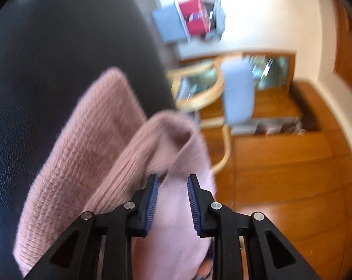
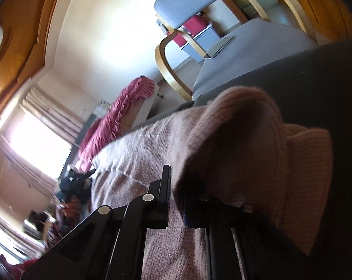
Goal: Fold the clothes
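Nearest us, our left gripper [image 1: 172,182] stands partly open around the pink sweater [image 1: 82,163], pads apart from the knit, so it holds nothing. Our right gripper [image 2: 176,186] is nearly closed; a fold of sweater [image 2: 234,140] drapes over its far finger, and we cannot tell whether it pinches cloth. The sweater lies bunched on the black seat [image 1: 35,70], its cuff toward the seat's far edge. We judge it best to release cleanly, draw both grippers back level, then smooth the fold flat before regripping
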Action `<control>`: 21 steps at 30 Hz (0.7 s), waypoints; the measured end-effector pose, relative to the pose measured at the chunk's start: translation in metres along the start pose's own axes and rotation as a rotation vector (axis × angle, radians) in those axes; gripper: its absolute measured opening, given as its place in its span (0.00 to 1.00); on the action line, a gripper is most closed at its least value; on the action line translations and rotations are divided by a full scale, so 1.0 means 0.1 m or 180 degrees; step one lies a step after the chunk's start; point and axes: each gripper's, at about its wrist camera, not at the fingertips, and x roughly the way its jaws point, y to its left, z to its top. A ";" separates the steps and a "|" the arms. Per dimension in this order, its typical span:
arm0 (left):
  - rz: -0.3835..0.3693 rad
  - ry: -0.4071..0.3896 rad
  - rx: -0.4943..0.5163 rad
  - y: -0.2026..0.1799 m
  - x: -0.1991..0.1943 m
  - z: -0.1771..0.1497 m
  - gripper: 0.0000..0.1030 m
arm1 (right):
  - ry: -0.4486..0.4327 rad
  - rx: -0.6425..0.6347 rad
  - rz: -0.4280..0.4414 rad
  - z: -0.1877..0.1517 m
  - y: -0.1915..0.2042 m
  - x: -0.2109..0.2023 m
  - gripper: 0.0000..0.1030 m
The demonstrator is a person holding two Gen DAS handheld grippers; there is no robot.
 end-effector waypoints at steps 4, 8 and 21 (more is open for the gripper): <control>-0.0115 -0.0142 -0.0088 -0.04 -0.01 -0.04 0.25 | 0.0044 0.0065 0.0138 0.01 -0.03 0.01 0.32; -0.0143 -0.0026 -0.0033 -0.10 0.10 -0.07 0.26 | 0.0120 -0.0332 -0.0108 -0.06 0.16 0.13 0.36; -0.0056 0.0074 0.0208 -0.22 0.25 -0.10 0.28 | 0.0062 -0.0320 -0.0007 -0.06 0.17 0.11 0.24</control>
